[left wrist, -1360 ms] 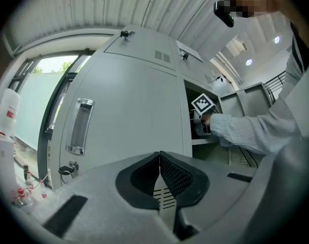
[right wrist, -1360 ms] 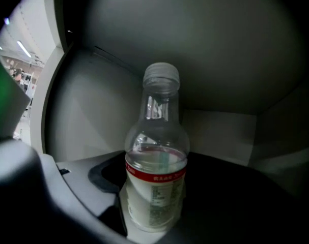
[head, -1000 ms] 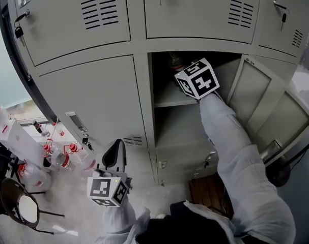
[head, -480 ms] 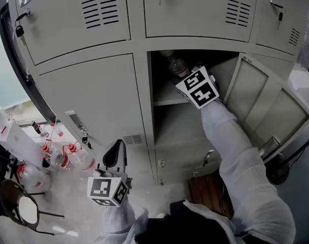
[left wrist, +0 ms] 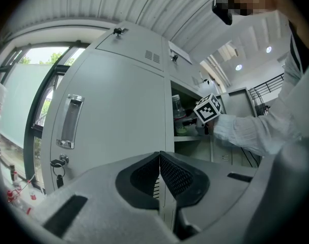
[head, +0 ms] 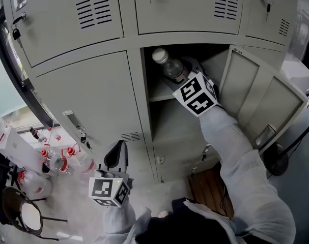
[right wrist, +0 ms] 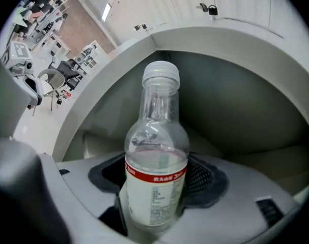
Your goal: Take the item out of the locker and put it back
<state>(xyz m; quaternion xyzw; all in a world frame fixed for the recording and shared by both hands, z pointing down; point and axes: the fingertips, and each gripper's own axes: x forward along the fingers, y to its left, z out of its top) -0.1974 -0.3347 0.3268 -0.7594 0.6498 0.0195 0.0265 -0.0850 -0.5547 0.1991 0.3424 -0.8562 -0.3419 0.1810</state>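
Locker: one compartment is standing open, its door hanging out to your right and a shelf crossing inside. Your left claw is hanging low, well apart from the opening, jaws pressed together on nothing. Your right claw is squeezing the bottle around its labelled body, just above that shelf at the compartment's mouth. The bottle's long axis is running crosswise to the jaws, cap uppermost. Judging by this, your right hand is carrying the next move alone.

A clear, white-capped bottle with a red-banded label, in the open locker's upper compartment.
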